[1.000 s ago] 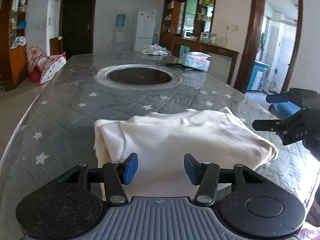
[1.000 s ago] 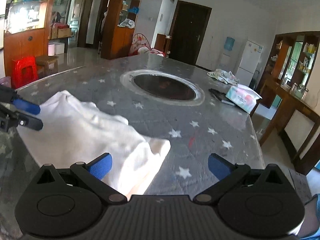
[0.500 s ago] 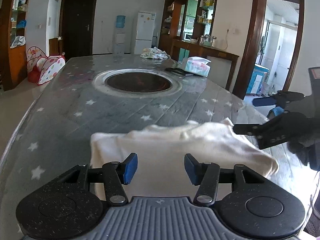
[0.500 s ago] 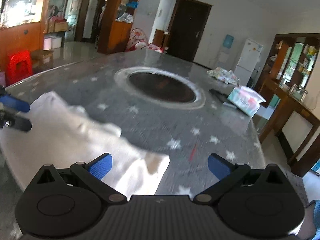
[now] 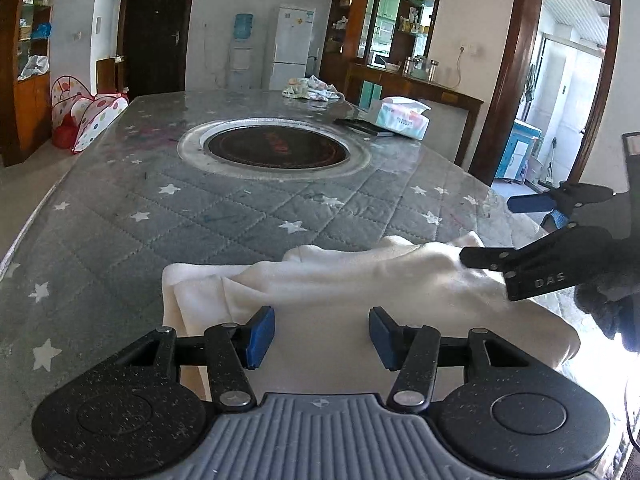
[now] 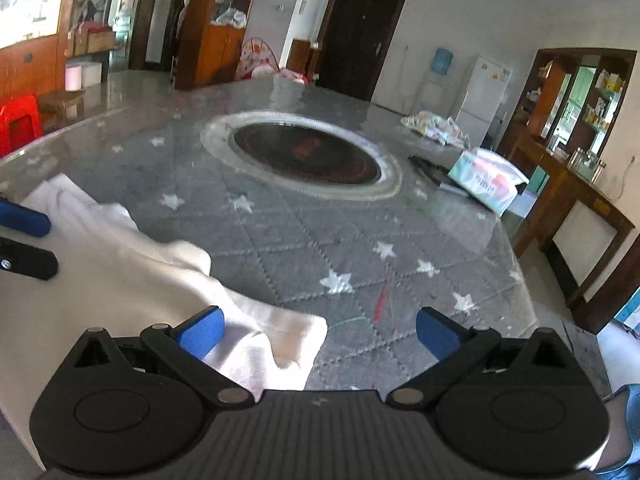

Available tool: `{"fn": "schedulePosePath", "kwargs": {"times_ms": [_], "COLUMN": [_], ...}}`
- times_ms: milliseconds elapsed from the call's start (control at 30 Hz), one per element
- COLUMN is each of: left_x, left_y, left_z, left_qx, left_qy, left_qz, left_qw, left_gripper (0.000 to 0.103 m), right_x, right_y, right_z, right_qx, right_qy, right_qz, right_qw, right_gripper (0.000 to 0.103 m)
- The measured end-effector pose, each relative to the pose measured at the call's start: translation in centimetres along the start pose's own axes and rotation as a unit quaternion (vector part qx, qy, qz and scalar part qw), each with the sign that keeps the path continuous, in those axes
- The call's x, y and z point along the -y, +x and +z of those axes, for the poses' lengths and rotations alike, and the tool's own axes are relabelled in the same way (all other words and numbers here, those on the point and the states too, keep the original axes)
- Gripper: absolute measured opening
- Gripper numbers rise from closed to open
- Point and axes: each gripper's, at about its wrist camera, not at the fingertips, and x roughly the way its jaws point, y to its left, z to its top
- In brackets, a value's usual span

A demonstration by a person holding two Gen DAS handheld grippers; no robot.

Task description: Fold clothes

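Observation:
A cream garment (image 5: 360,280) lies folded in loose layers near the front edge of the grey star-quilted table (image 5: 240,216). My left gripper (image 5: 322,336) hovers open over its near side, with cloth below the gap and nothing pinched. In the left wrist view the right gripper (image 5: 496,232) comes in from the right, its lower finger touching the garment's right end. In the right wrist view my right gripper (image 6: 320,332) is wide open above the garment (image 6: 120,272), with the cloth corner under its left finger. The left gripper's fingertips (image 6: 28,222) show at the left edge.
A round dark cooktop (image 5: 276,148) is set into the table's middle. Behind it lie a tissue pack (image 5: 404,118), a dark flat item (image 5: 360,125) and a bundle of patterned cloth (image 5: 312,90). A wooden sideboard (image 6: 576,196) stands to the right of the table.
Both grippers have moved forward and lower over the garment. The right gripper has come in closer to its right end, and the cloth there has bunched up slightly. Both stay open.

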Motion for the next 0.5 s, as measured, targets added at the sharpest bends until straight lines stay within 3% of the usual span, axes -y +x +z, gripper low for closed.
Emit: {"fn": "schedulePosePath", "kwargs": {"times_ms": [233,500], "left_x": [0.0,-0.5], "left_y": [-2.8,-5.0], "left_z": [-0.6,-1.5], "left_qx": [0.025,0.025], "left_qy": [-0.001,-0.027], "left_qz": [0.013,0.050], "left_qw": [0.9996,0.9981], "left_gripper": [0.061,0.072], "right_x": [-1.4,-5.1], "right_y": [-4.6,-7.1], "right_z": [0.3,-1.1], "right_qx": [0.051,0.079], "right_qy": [-0.016,-0.079], "right_qz": [0.026,0.099], "right_qw": [0.998,0.989], "right_gripper": [0.103,0.103]}}
